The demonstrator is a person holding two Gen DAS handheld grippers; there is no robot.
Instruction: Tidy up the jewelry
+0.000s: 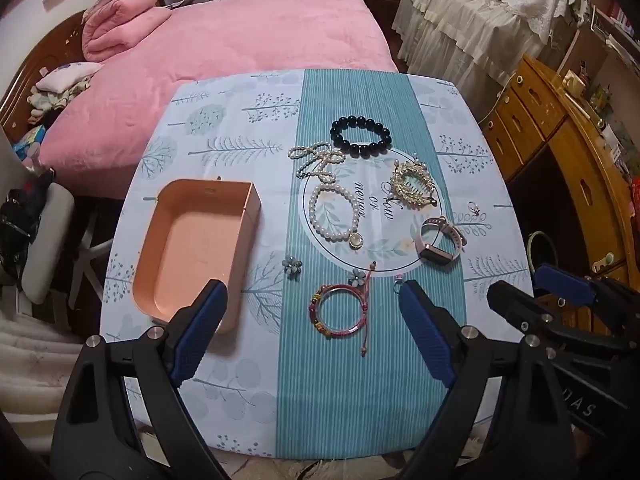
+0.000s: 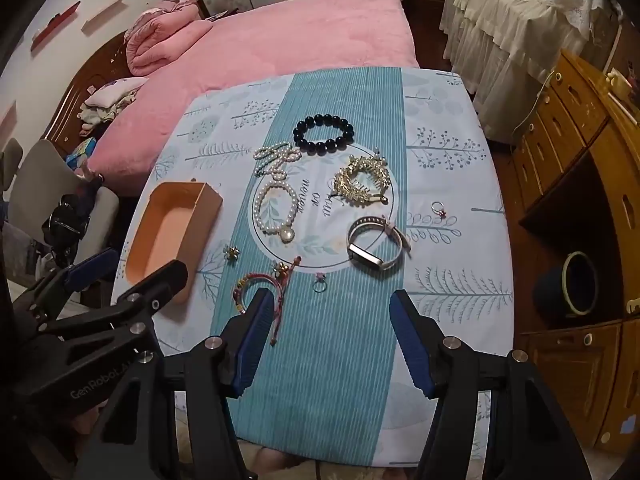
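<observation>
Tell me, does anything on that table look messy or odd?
Mostly just scattered jewelry beside an empty pink tray. The small pearl strand lies in a tangled heap, unlike the neat black bead bracelet.

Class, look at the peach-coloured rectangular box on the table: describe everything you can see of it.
The peach-coloured rectangular box is an open tray with no lid, seemingly of card or thin plastic. It has straight upright walls, rounded near corners and a flat, empty floor. It sits level on the left part of the blue patterned tablecloth, with its long side running away from the cameras. No jewellery touches it; the small flower-shaped earring lies apart, to its right. The left gripper stands open, holding nothing, one finger overlapping the box's near end.
</observation>
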